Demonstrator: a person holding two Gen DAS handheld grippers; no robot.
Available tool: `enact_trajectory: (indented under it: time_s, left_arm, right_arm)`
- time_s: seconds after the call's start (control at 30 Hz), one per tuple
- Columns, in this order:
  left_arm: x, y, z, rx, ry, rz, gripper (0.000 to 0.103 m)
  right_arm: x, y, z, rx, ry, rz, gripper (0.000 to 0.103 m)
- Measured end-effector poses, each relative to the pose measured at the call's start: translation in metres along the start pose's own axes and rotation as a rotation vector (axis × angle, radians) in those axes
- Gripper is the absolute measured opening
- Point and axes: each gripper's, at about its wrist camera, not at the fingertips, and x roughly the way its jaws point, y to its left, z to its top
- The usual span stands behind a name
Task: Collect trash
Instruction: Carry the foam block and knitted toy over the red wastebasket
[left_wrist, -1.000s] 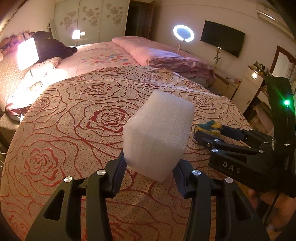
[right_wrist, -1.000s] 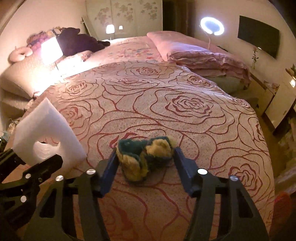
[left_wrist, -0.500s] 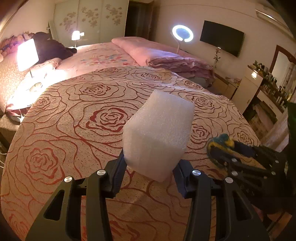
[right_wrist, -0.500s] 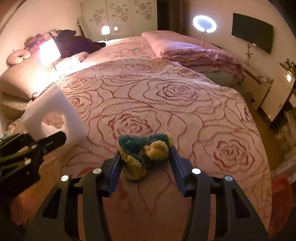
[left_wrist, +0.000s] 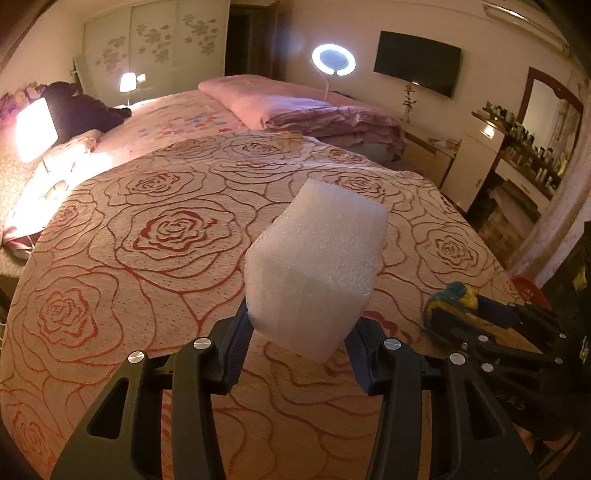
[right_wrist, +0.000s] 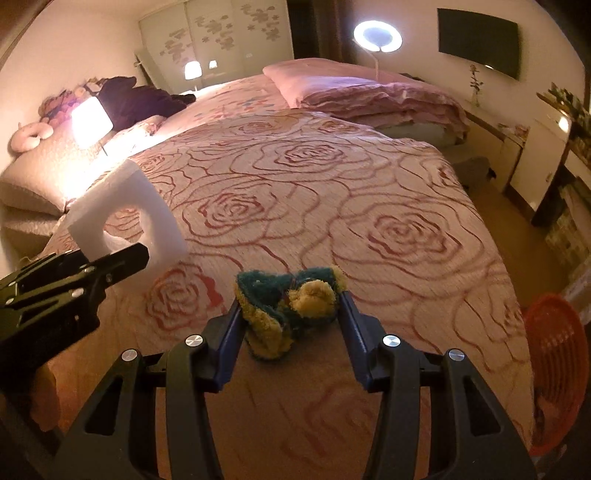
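I see a wide bed covered by a beige bedspread with large red rose outlines (left_wrist: 155, 236), which fills most of both wrist views. Beyond it a pink sheet with small coloured flowers (left_wrist: 173, 122) shows at the far end. A folded pink quilt (right_wrist: 369, 96) lies on the far right part of the bed, and a dark plush heap (right_wrist: 144, 99) sits at the far left by the head. A pale ring-shaped cushion (right_wrist: 29, 134) rests at that left edge. Beside the bed's near right corner, an orange ribbed plastic basket (right_wrist: 554, 354) stands on the floor.
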Motion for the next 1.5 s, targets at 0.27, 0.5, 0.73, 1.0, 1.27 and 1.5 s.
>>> enact_trajectory:
  time_s: [0.27,0.5,0.73,1.0,1.27,1.5]
  left_arm:
    - [-0.009,-0.026,-0.009,0.048,0.003,-0.028,0.045]
    - [-0.016,-0.04,-0.014,0.079,-0.001,-0.046,0.045]
    - [-0.02,-0.052,-0.018,0.097,0.002,-0.059,0.045]
    - [-0.022,-0.068,-0.023,0.123,0.008,-0.073,0.045]
    - [-0.022,-0.072,-0.024,0.123,0.013,-0.081,0.045]
    - [-0.021,-0.077,-0.023,0.127,0.017,-0.089,0.045]
  right_arm:
    - [-0.03,-0.016,-0.019,0.021,-0.03,-0.046,0.048]
    - [-0.047,-0.029,-0.032,0.052,-0.044,-0.059,0.048]
    - [-0.053,-0.042,-0.041,0.088,-0.048,-0.067,0.048]
    - [-0.06,-0.052,-0.052,0.123,-0.055,-0.068,0.048]
    - [-0.065,-0.06,-0.057,0.143,-0.065,-0.075,0.048]
    - [-0.068,-0.063,-0.058,0.152,-0.078,-0.086,0.048]
